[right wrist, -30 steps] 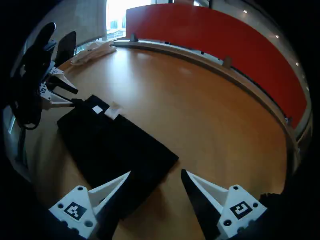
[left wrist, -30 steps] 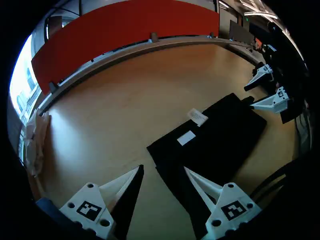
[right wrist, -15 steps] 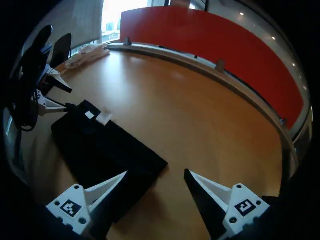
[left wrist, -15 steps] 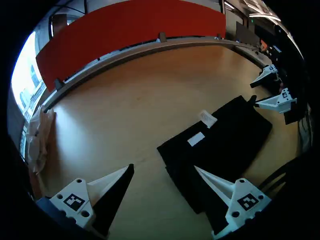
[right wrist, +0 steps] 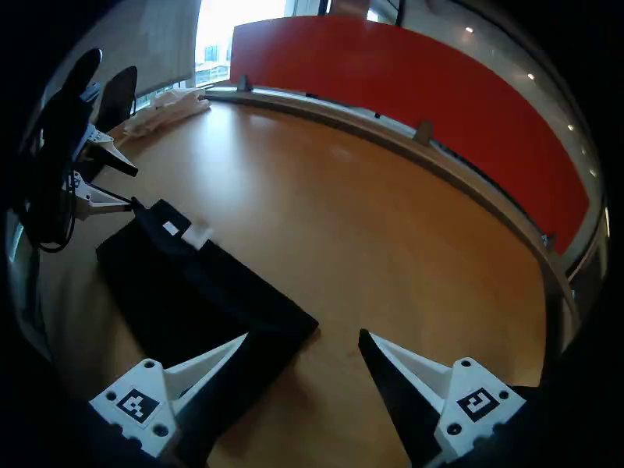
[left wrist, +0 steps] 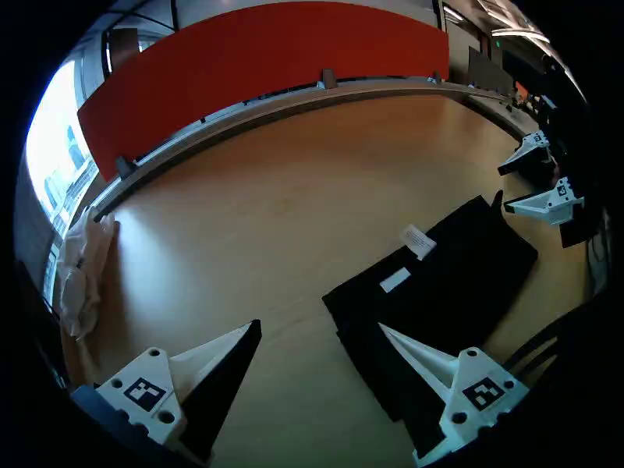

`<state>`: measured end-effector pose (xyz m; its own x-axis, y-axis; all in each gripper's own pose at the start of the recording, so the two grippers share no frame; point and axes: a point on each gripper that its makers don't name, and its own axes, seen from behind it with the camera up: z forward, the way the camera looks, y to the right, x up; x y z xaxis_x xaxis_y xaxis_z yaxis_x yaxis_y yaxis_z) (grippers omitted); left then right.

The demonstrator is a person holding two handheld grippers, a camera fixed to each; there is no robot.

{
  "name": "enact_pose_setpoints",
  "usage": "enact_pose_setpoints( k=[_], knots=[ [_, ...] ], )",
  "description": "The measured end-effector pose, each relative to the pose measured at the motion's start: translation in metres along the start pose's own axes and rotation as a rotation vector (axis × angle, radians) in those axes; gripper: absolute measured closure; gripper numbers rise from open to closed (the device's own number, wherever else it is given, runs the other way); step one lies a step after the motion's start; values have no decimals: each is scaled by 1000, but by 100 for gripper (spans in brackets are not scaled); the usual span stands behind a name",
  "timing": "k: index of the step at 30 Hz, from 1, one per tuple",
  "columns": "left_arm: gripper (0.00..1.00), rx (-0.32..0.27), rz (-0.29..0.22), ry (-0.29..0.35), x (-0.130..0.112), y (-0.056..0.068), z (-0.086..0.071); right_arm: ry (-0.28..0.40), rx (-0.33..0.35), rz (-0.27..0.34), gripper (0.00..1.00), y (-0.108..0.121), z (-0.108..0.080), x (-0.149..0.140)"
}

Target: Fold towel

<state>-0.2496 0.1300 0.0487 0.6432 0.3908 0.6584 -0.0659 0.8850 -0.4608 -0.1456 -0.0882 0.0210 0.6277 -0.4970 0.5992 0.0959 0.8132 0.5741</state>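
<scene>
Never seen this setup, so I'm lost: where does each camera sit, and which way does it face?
Left gripper view: rides the left tool, looking along its open fingers over the black towel on the wooden table; the right tool shows opposite.
Right gripper view: rides the right tool, its open fingers in front, facing back across the towel toward the left tool.
Shared: towel, table, red partition, both tools.

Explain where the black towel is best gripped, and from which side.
Probably the corner of the black towel nearest the right gripper, approached low from that short end: the towel lies flat on the table, so one finger must slip under its thin edge.
</scene>
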Motion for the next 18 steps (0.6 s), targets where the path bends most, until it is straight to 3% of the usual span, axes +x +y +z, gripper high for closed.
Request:
enact_pose_setpoints(
  k=[18],
  knots=[
    [0,-14,-32,14,-3,5,-13,25,17,10,0,-11,-11,-3]
  ],
)
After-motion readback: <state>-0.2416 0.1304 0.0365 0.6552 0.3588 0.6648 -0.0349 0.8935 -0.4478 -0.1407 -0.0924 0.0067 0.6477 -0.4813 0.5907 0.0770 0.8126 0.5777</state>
